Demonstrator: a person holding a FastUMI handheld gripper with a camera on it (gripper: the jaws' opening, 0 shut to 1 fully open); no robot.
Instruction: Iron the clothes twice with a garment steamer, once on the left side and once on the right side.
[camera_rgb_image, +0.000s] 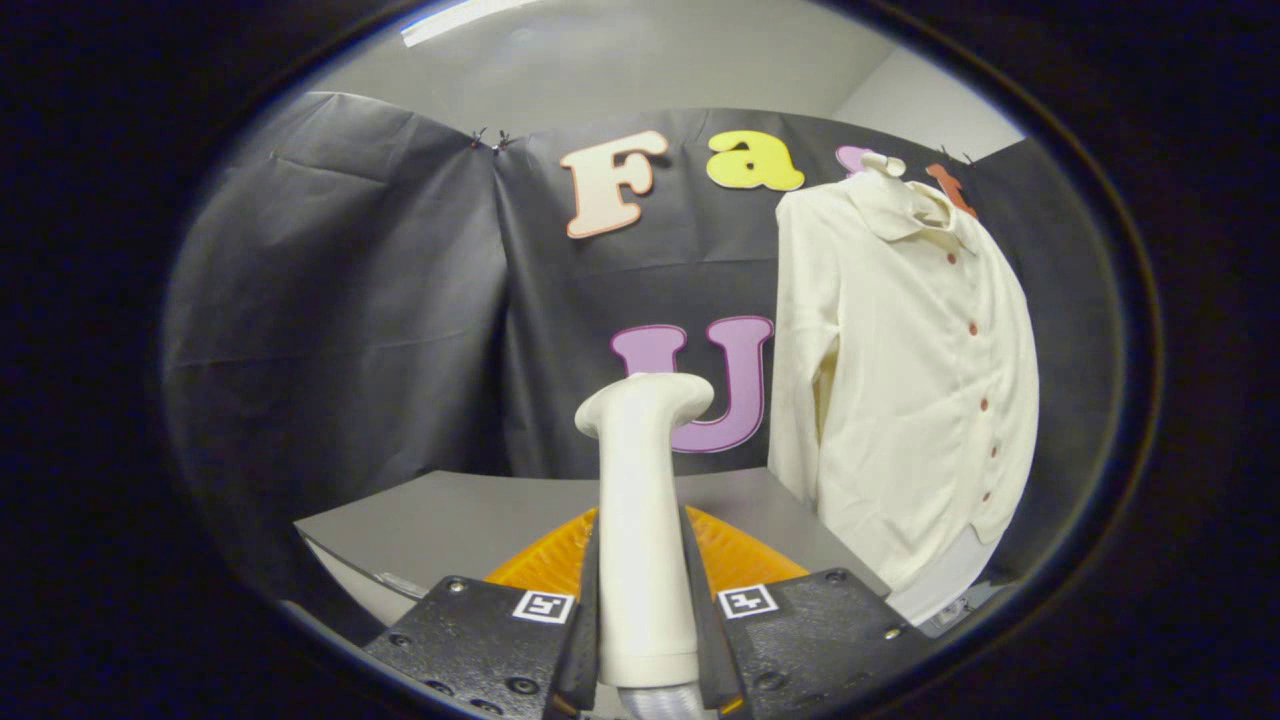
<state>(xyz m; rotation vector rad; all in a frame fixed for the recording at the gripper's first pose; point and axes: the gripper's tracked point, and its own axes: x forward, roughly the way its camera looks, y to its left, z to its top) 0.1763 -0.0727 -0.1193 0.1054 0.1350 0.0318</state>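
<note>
Garment steamer (645, 520) sits clamped in the tool (648, 640), upright between the two fingers, both pressing its handle from either side. Tool closed down to handle width, so only narrowly apart. Handle runs straight up from the fingers; the head bends over at the top, nozzle end toward 2 o'clock. A ribbed hose end shows just under the handle base, down between the finger roots.

Tool pose: level, pointing forward at the booth wall, fingers roughly symmetric either side of the steamer, no obvious roll. A square marker tag sits on top of each finger block. The hand holding the tool is out of view.

Shirt (905, 370), cream, long-sleeved, with a collar and a row of small reddish buttons down the front, hangs at about 2 o'clock from the steamer head, well apart from it, not touching. It hangs on a hanger (883, 163) whose pale top pokes out above the collar. Button front turned slightly toward 3 o'clock; one sleeve hangs down the side nearest the steamer. Hem reaches down to around the desk edge.

Desk (450, 525), grey, lies just beyond the fingers. An orange ribbed thing (740, 560), rounded, lies on it right behind the steamer handle, partly hidden by it; can't tell what it is. Black cloth wall behind everything.
</note>
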